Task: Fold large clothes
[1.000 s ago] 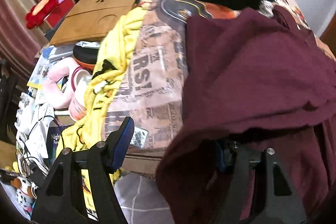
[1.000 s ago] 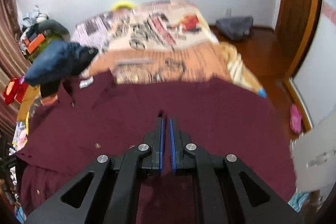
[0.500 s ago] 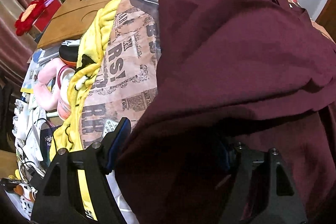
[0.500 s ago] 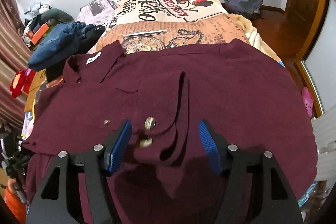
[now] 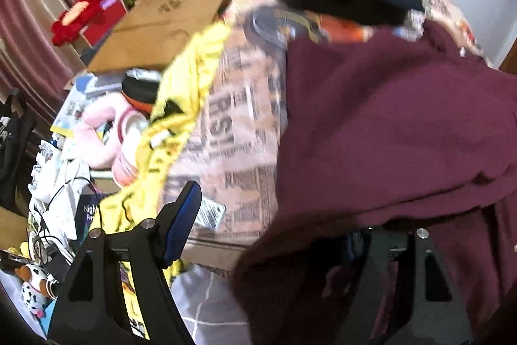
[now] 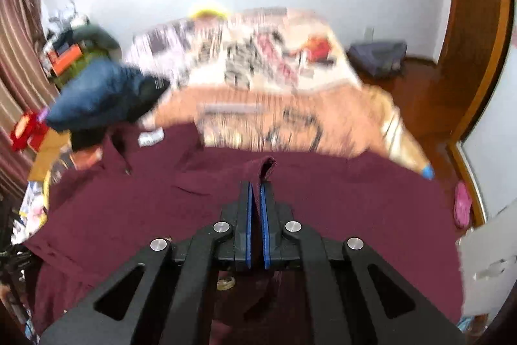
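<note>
A large maroon shirt lies spread across the bed, its collar and white label at the left. My right gripper is shut on a raised fold of the shirt, and a small tuck of cloth pokes up past the blue pads. In the left wrist view the shirt hangs over the bed's edge and covers the right finger. My left gripper stands open. Its left fingertip is clear of the cloth, over the printed sheet.
The bed's newspaper-print sheet stretches beyond the shirt. A pile of dark blue clothes sits at the shirt's collar end. Beside the bed are a yellow cloth, a cardboard box and toys. A bag lies on the wooden floor.
My right gripper was shut, then opened over the button placket, and is now shut on a fold of the shirt. In the left view the shirt's edge drew back from the left finger.
</note>
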`<state>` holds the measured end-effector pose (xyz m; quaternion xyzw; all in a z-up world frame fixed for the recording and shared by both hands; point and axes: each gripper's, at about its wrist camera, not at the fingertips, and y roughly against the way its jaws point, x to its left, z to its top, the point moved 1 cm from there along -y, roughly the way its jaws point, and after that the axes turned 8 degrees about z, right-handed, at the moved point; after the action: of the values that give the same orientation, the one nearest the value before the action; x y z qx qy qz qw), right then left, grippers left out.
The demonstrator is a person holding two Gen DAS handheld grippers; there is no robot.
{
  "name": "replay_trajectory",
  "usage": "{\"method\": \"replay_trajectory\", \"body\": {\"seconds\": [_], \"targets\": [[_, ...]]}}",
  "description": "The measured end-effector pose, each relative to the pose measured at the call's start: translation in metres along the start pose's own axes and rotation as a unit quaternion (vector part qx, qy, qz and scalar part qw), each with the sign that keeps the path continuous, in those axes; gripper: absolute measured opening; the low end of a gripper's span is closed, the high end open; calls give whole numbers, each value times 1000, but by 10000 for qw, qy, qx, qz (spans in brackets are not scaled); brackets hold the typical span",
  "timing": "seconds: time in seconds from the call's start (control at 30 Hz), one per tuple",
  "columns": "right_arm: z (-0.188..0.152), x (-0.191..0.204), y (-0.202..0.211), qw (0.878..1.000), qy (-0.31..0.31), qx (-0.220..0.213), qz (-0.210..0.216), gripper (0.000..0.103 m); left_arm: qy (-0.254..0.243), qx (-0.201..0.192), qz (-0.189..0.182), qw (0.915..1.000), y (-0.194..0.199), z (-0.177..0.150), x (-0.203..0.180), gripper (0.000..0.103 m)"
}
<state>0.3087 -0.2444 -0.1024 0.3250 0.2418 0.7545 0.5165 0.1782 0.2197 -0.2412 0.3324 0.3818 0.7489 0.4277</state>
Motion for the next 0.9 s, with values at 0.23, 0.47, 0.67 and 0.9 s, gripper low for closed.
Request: {"method": "replay_trajectory", "body": {"seconds": [0.23, 0.47, 0.67, 0.9], "targets": [[-11, -31, -3, 9992, -201, 218, -264, 4, -251, -12, 162, 9996, -5, 0, -12, 81], [-42, -46, -31, 9961, -403, 624, -468, 6, -310, 415, -287, 9982, -7, -12, -10, 81], [-31, -34, -17, 9960, -28, 617, -653, 10, -667, -174, -654, 9955, 48, 3, -24, 81], [-19, -42, 20, 9971, -195, 34, -733, 44, -972, -877, -1006, 9863, 103, 35, -57, 83]]}}
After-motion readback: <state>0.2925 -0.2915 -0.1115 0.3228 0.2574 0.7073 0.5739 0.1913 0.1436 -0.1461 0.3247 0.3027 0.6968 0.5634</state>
